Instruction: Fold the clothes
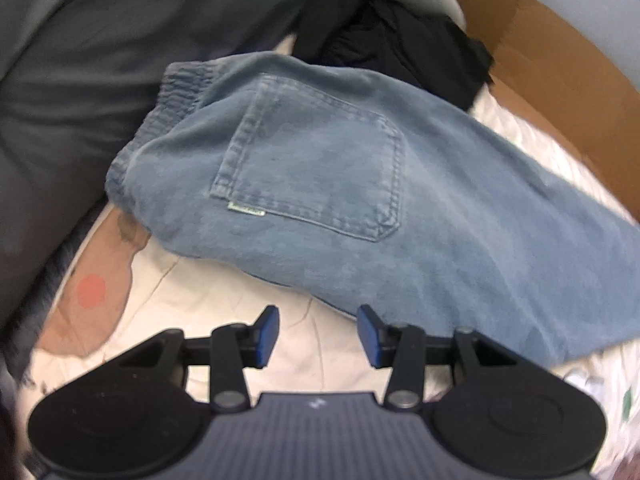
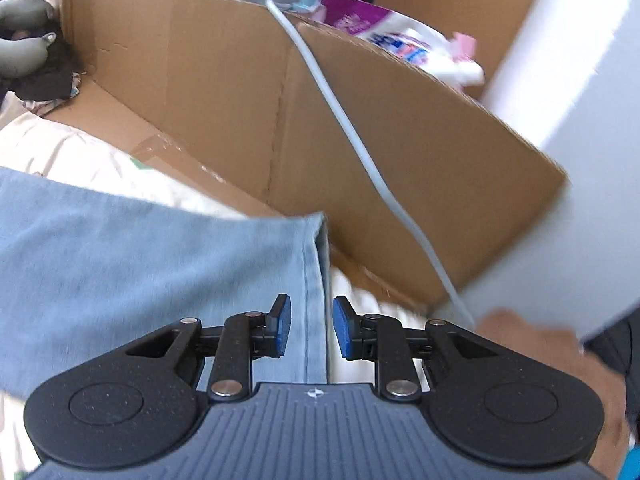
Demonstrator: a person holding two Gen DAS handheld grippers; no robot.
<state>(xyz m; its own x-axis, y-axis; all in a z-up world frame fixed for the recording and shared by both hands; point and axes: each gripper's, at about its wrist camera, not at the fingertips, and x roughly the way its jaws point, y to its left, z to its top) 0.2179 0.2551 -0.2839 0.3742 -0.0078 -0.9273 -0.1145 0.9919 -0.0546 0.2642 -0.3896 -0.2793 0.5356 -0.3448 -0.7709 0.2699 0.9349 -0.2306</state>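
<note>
Beyond both sets of blue-padded fingers, the faded blue denim trousers [image 1: 360, 184] lie pocket-up on the white quilted bedding [image 1: 224, 300], the left gripper [image 1: 318, 334] and right gripper [image 2: 308, 328] both released and empty, so the fold apparently awaits a fresh grip on the hem between the right fingers.

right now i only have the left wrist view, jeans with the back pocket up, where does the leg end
Observer: The jeans end in a hemmed cuff right beside a cardboard box.
Operator: is the right gripper holding that cuff
Observer: No. The right gripper is open, its pads apart above the hem.
Operator: anything near the box i could snag
Observer: A white cable runs diagonally across the box wall.
</note>
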